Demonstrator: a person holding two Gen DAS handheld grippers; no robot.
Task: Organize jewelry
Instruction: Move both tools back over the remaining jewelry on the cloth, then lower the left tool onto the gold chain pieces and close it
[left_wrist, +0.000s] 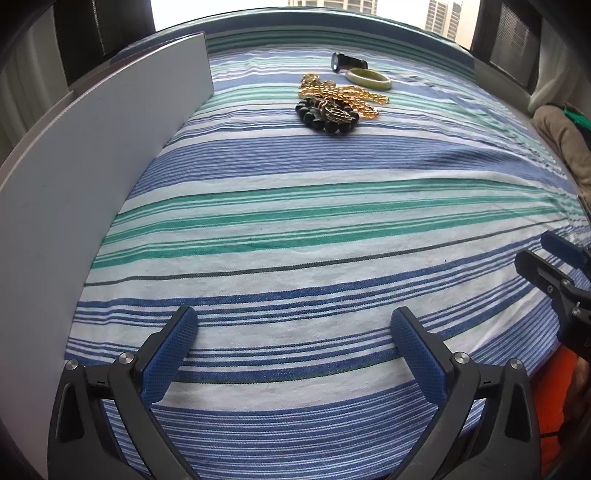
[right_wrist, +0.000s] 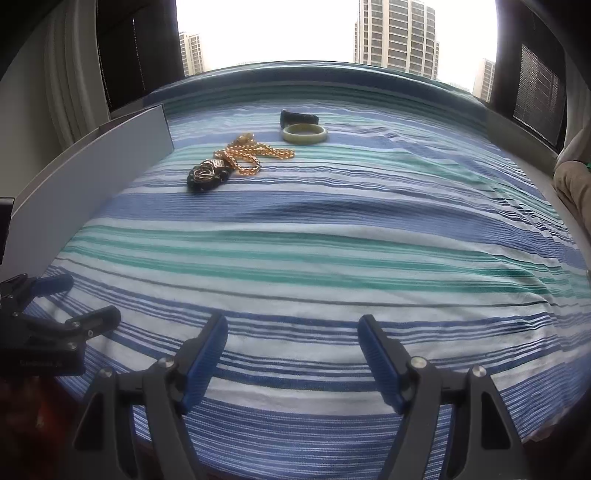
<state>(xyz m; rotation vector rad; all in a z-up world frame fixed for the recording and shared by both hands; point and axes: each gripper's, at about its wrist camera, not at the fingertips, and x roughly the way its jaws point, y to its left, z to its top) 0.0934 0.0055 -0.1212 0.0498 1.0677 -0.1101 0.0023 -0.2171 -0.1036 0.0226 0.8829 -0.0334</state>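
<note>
Both grippers, left (left_wrist: 293, 325) and right (right_wrist: 291, 332), hover wide open and empty, well short of the bangle (right_wrist: 305, 133), where the beads (right_wrist: 255, 153) and watch (right_wrist: 299, 117) lie beside it, so sorting seems not begun; next comes a long reach.

Bangle (right_wrist: 305, 133) before watch (right_wrist: 298, 117) — necklace (right_wrist: 255, 153), bracelet (right_wrist: 207, 178) leftward.
</note>
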